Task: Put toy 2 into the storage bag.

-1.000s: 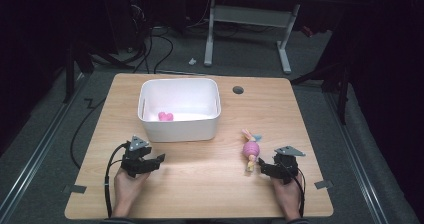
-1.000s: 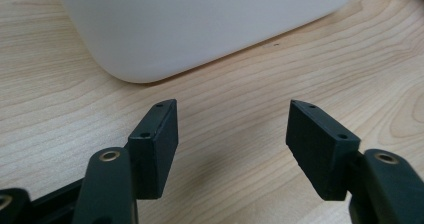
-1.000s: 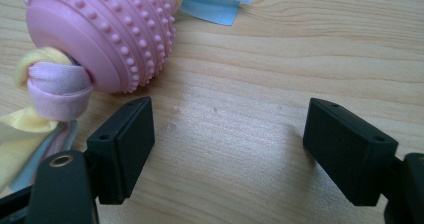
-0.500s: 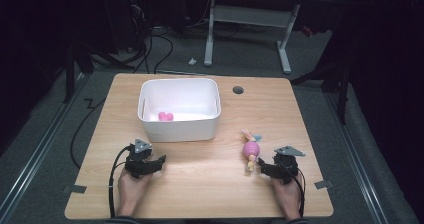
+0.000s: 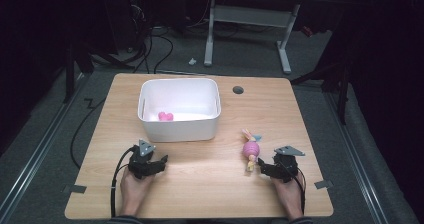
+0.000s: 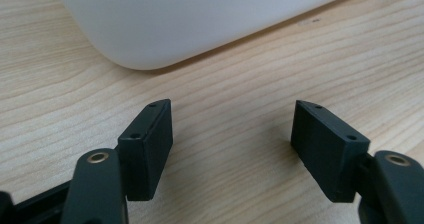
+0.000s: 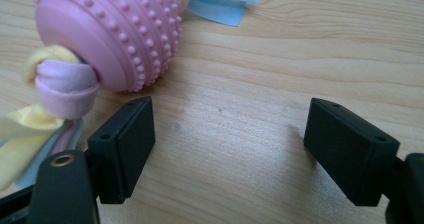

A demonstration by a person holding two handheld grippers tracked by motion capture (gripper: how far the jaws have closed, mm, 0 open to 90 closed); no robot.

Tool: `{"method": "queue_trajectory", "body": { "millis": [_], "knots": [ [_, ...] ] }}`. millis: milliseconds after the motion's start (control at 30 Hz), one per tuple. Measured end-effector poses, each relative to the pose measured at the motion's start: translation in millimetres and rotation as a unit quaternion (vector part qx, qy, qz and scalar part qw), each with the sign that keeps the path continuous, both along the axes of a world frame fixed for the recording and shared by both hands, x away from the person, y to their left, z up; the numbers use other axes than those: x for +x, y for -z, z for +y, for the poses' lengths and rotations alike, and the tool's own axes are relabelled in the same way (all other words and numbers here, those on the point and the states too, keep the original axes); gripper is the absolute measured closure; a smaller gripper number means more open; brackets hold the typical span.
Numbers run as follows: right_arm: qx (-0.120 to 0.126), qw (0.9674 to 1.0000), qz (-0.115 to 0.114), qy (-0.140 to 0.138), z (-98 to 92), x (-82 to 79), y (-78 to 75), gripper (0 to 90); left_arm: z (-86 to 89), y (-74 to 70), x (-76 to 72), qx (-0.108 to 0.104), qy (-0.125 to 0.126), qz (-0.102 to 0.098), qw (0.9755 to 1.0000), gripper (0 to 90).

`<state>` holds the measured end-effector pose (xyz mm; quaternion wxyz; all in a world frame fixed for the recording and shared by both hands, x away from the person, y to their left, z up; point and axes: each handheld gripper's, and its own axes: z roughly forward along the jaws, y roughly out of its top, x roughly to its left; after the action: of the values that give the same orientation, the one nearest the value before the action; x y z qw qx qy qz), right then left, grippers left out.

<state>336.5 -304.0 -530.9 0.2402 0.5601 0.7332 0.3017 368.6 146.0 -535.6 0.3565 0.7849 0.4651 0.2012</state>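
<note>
The pink studded ball toy (image 5: 250, 149) with its knotted cloth strips lies on the wooden table (image 5: 210, 184), right of the white bin (image 5: 180, 129) and just ahead of the right gripper (image 5: 264, 168). In the right gripper view the ball (image 7: 110, 34) sits just past one jaw, outside the gap; those jaws stand apart with bare wood between them. The right hand (image 5: 289, 196) rests low at the near edge. The left gripper (image 5: 156, 164), held flat in the left hand (image 5: 132, 191), points toward the bin's near wall (image 6: 200, 19); its jaws have just been opening, nothing between them. Two small pink things (image 5: 165, 116) lie inside the bin, too small to make out
</note>
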Motion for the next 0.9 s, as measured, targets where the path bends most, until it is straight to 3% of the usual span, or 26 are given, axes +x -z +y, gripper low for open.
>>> {"method": "queue_trajectory", "body": {
  "millis": [133, 367, 500, 900],
  "knots": [
    [-0.001, 0.9995, 0.024, -0.02, -3.1, -1.6, -4.8, 20.5, -0.3, 0.1, -0.1, 0.002, -0.001, -0.001, 1.0, 32.8],
    [0.023, 0.9986, 0.007, -0.047, -8.3, -17.5, -22.1, 27.5, -0.3, 0.2, 0.0, 0.001, 0.0, 0.0, 1.0, 31.1],
    [0.02, 0.998, 0.001, -0.061, -4.5, -21.5, -33.9, 29.5, -0.4, 0.3, 0.0, 0.001, -0.001, 0.0, 1.0, 30.3],
    [0.007, 0.9955, 0.024, -0.091, 21.5, -6.9, -58.0, 27.7, -0.1, 0.3, 0.2, 0.0, 0.001, 0.002, 1.0, 29.5]
  ]
}}
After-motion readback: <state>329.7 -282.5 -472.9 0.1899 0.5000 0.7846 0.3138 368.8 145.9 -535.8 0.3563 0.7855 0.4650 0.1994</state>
